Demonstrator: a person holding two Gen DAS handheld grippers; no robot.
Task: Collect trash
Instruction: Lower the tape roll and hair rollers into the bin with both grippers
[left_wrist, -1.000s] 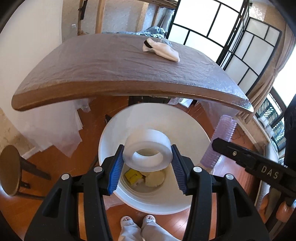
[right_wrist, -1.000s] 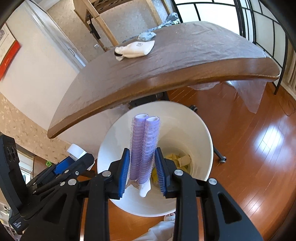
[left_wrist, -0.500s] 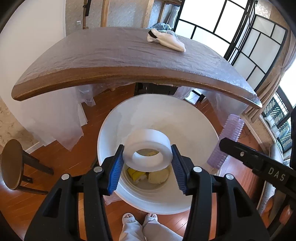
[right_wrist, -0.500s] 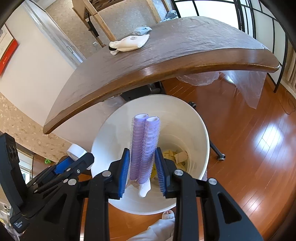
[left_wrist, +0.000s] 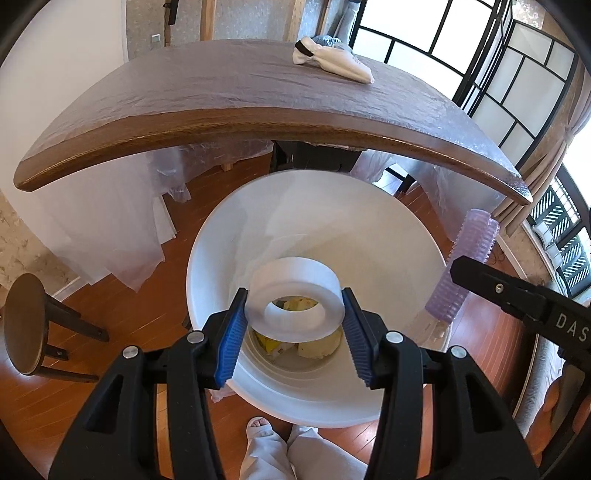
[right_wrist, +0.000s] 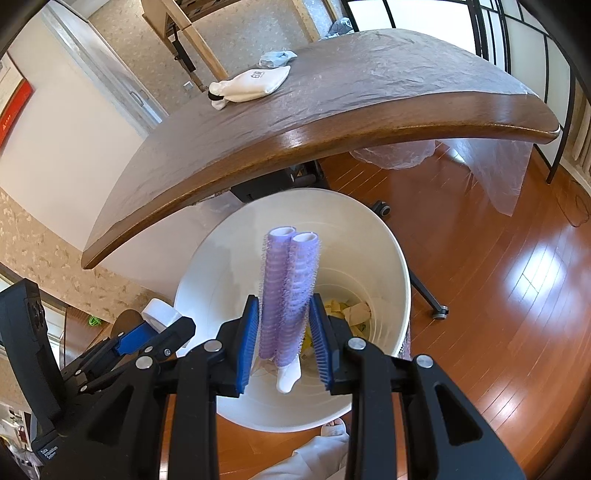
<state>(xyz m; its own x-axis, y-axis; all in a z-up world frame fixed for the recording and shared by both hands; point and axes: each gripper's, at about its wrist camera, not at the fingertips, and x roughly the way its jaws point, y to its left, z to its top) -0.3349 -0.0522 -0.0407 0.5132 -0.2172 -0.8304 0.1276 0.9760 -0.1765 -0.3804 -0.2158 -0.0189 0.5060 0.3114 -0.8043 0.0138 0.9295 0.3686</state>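
My left gripper (left_wrist: 294, 312) is shut on a white tape roll (left_wrist: 295, 298) and holds it over the open white trash bin (left_wrist: 207, 258). My right gripper (right_wrist: 284, 314) is shut on a pair of purple hair rollers (right_wrist: 290, 284) and holds them upright over the same bin (right_wrist: 391, 251). Yellow and pale scraps (left_wrist: 317, 345) lie at the bin's bottom. The rollers also show in the left wrist view (left_wrist: 461, 266), and the tape roll in the right wrist view (right_wrist: 160, 314).
A brown wooden table (left_wrist: 221, 99) covered in plastic film stands just behind the bin, with a white sock (left_wrist: 332, 64) and a blue cloth (right_wrist: 277, 57) on it. A round stool (left_wrist: 24, 325) stands left. Wood floor, my feet (left_wrist: 258, 424) below.
Both grippers have drawn back and tilted a little, so the bin sits more fully under them. Both holds are unchanged.
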